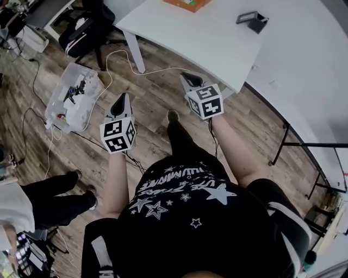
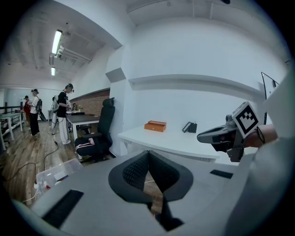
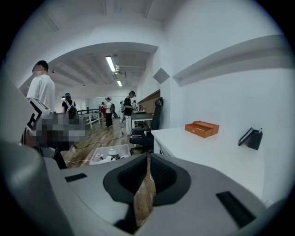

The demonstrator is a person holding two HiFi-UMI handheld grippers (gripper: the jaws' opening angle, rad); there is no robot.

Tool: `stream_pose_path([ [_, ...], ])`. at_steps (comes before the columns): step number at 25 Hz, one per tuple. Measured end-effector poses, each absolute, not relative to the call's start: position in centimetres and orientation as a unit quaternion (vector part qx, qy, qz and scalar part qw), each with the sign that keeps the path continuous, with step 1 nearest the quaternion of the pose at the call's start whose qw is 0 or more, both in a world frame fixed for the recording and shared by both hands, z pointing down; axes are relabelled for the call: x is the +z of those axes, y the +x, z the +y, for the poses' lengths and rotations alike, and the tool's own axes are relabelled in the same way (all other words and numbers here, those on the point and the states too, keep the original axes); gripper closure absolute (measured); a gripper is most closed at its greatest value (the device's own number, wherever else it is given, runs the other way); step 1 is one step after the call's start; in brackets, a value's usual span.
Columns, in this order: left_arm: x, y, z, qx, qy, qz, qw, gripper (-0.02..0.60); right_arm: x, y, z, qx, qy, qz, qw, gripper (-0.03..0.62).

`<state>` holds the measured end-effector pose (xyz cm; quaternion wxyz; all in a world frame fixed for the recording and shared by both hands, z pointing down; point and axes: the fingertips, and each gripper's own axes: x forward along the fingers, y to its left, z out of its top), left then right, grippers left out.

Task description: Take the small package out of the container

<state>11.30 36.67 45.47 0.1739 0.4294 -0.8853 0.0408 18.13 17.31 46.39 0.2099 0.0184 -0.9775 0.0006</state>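
Observation:
An orange box lies at the far side of the white table; it also shows in the left gripper view and the right gripper view. No small package is visible. My left gripper hangs over the wooden floor, short of the table, its jaws shut and empty. My right gripper is held near the table's front corner, its jaws meeting at the tips with nothing between them. From the left gripper view the right gripper sits off to the right.
A small black stand rests on the table right of the orange box. A clear plastic bin with cables lies on the floor at left. A black office chair stands by the table. People stand farther back.

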Motion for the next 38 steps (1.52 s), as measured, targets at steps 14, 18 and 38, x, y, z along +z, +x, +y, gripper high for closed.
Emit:
stream_pose_path([
  [14, 45.1, -4.7, 22.6, 0.062, 0.432, -0.879, 0.191, 0.561, 46.1, 2.0, 1.6, 0.04, 0.02, -0.977, 0.208, 0.54],
  [18, 44.2, -9.3, 16.8, 0.055, 0.444, -0.876, 0.183, 0.561, 45.5, -2.6, -3.3, 0.041, 0.016, -0.979, 0.2, 0.54],
  [38, 43.7, -18.1, 3.2, 0.068, 0.504, -0.844, 0.169, 0.561, 47.7, -10.0, -14.9, 0.078, 0.039, -0.974, 0.208, 0.54],
])
